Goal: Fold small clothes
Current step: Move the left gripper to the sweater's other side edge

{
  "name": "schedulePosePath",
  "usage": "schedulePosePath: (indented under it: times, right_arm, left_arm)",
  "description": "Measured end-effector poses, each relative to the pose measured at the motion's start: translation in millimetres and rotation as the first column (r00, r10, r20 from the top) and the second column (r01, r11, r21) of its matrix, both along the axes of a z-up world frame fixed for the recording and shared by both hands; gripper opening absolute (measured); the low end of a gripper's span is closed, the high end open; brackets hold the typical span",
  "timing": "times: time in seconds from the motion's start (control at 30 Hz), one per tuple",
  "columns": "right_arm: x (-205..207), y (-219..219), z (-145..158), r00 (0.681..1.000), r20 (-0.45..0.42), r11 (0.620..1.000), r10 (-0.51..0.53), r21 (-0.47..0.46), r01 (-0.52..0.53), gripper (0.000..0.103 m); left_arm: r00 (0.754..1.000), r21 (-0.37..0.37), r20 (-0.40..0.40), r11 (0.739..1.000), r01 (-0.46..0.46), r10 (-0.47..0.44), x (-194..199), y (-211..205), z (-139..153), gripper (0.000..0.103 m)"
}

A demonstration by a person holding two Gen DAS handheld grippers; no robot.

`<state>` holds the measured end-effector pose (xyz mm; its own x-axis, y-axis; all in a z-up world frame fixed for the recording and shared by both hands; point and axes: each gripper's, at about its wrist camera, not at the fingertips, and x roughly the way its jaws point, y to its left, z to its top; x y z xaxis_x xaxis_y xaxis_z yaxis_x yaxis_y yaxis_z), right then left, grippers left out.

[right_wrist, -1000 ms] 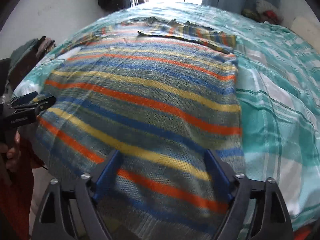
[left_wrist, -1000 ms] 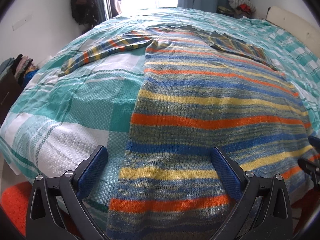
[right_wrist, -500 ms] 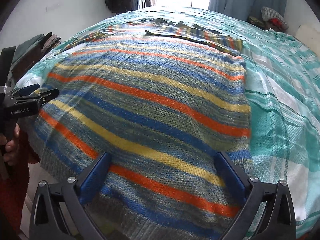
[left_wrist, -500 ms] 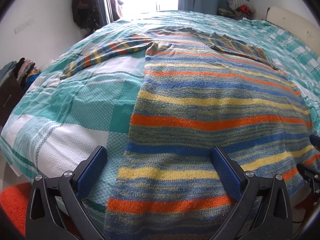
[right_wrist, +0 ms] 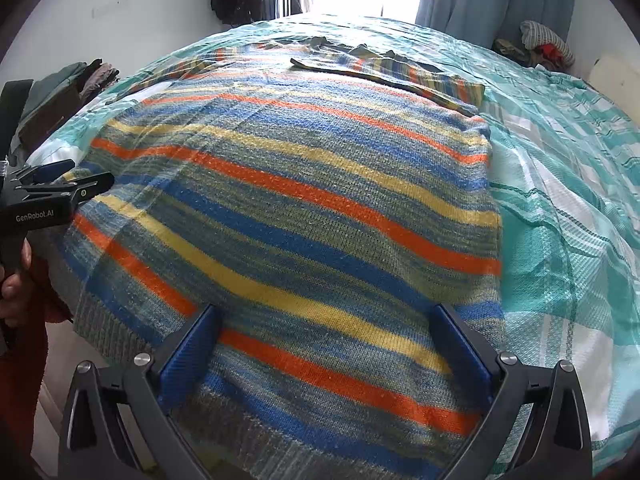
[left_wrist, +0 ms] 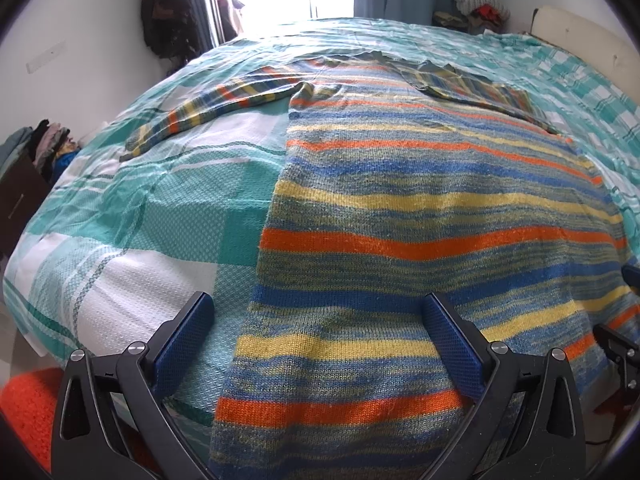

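Striped knit sweater [left_wrist: 420, 208] lies flat on the bedspread [left_wrist: 140, 220], one sleeve folded in

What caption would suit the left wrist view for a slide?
Open left gripper over the hem of a striped sweater spread on a checked bedspread, one sleeve stretched out.

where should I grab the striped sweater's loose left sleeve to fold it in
Grip the sleeve near its cuff end, coming from the left side with the left gripper. The sleeve lies flat, stretched out across the bedspread away from the sweater body, so its cuff is free to lift. The other sleeve is already folded over.
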<state>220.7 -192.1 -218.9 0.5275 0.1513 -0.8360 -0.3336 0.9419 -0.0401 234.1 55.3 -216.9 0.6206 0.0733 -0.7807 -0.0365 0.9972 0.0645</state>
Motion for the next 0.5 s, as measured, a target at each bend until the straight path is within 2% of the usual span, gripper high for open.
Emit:
schedulePosePath:
  times: [0.5]
  right_arm:
    - [0.3, 0.2, -0.1, 1.0, 0.0, 1.0, -0.001, -0.001, 0.001, 0.103]
  left_arm:
    - [1.0, -0.016, -0.013, 1.0, 0.014, -0.014, 0.3, 2.0, 1.0, 0.103]
